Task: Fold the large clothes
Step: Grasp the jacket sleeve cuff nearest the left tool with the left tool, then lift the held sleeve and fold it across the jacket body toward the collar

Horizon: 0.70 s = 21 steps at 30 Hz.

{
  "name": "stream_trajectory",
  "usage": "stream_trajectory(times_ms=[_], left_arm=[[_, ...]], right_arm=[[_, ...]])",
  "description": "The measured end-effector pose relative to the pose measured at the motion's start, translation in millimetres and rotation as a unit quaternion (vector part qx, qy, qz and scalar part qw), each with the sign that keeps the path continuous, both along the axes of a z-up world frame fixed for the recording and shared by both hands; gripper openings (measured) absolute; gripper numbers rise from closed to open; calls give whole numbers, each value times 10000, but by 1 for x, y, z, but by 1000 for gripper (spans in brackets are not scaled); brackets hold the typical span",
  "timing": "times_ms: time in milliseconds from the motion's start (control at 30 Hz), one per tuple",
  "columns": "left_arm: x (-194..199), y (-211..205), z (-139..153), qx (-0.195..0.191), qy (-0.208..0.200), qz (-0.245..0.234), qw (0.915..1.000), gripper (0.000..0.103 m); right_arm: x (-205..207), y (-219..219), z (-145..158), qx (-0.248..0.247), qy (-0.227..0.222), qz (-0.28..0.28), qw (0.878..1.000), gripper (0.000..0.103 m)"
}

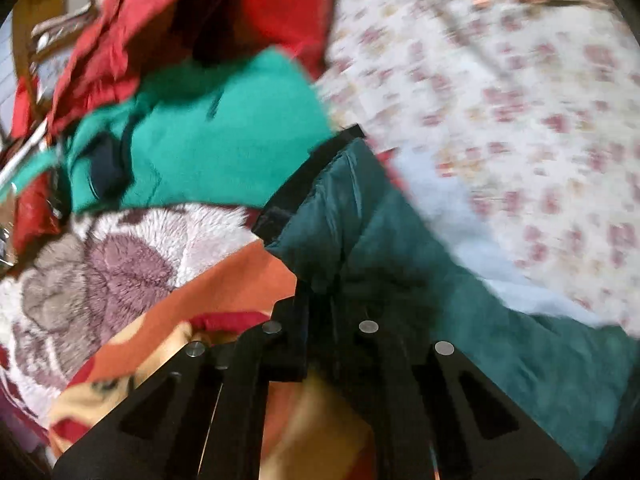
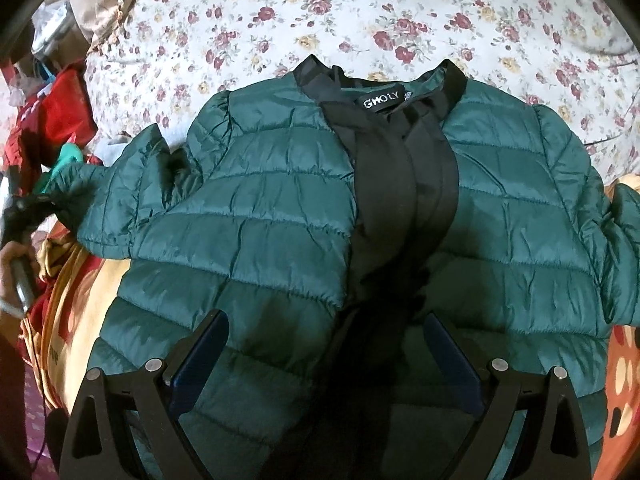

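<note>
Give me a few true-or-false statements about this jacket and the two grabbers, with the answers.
1. The jacket is dark green and quilted. True.
2. The right gripper is clamped shut on the collar. False: its jaws stand open over the jacket's lower part.
3. The left gripper is closed on the jacket's sleeve. True.
4. The jacket lies on a bare wooden table. False: it lies on a flowered sheet.

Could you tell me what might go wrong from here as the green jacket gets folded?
1. The left gripper is shut on the cuff of the jacket; slick quilted fabric could slip out when the sleeve is carried across.
2. The right gripper hovers open, pinning nothing, so the body may drag along.
3. The loose clothes pile beside the sleeve could snag.
</note>
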State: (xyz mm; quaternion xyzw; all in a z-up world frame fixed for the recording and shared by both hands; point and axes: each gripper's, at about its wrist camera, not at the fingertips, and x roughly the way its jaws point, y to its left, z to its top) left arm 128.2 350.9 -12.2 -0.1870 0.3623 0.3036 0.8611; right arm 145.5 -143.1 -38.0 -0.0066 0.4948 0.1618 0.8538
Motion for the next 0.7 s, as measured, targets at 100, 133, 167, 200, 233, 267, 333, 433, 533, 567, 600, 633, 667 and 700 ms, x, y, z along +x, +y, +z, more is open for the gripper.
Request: stream_trajectory(times_ms=[100, 133, 167, 200, 233, 267, 333, 433, 533, 567, 600, 633, 667, 700], left_arm=[[-13, -28, 20, 6, -244, -432, 9988, 6], [-16, -39, 26, -53, -319, -611, 9976, 6], [-16, -49, 32, -66, -376, -741, 9965, 6], [-18, -61, 37, -52, -421, -875, 9953, 6], [-20, -77, 43, -33, -440, -1061, 9934, 6], [-15, -86, 46, -19, -437, -1150, 9924, 6], [-14, -109, 53, 26, -454, -1347, 9898, 6], [-10, -142, 60, 157, -470, -1602, 9858, 6], [-12, -177, 65, 349, -470, -1889, 9802, 6], [-13, -188, 66, 360, -475, -2006, 9779, 6], [-15, -197, 66, 353, -472, -2090, 9761, 6], [-15, -210, 67, 335, -452, -2216, 9735, 6], [-15, -217, 67, 327, -444, -2279, 9721, 6], [-15, -227, 67, 322, -439, -2363, 9702, 6]], right_arm=[[-3, -2, 1, 66, 26, -17, 10000, 97], [-5, -3, 3, 98, 9, -17, 10000, 97], [-7, -4, 5, 111, -23, -18, 9999, 97], [-9, -5, 7, 77, -59, -22, 10000, 97], [-10, -6, 8, 75, -75, -27, 9999, 97], [-12, -9, 10, 73, -85, -42, 9999, 97], [-14, -14, 12, 90, -100, -71, 9999, 97], [-17, -24, 16, 71, -138, -155, 9998, 97], [-20, -37, 19, 53, -182, -265, 9995, 97], [-20, -41, 19, 55, -181, -300, 9994, 97], [-21, -46, 20, 68, -173, -343, 9992, 97], [-21, -50, 21, 80, -166, -377, 9991, 97], [-22, -55, 22, 89, -172, -412, 9990, 97], [-23, -59, 23, 88, -194, -434, 9988, 97]])
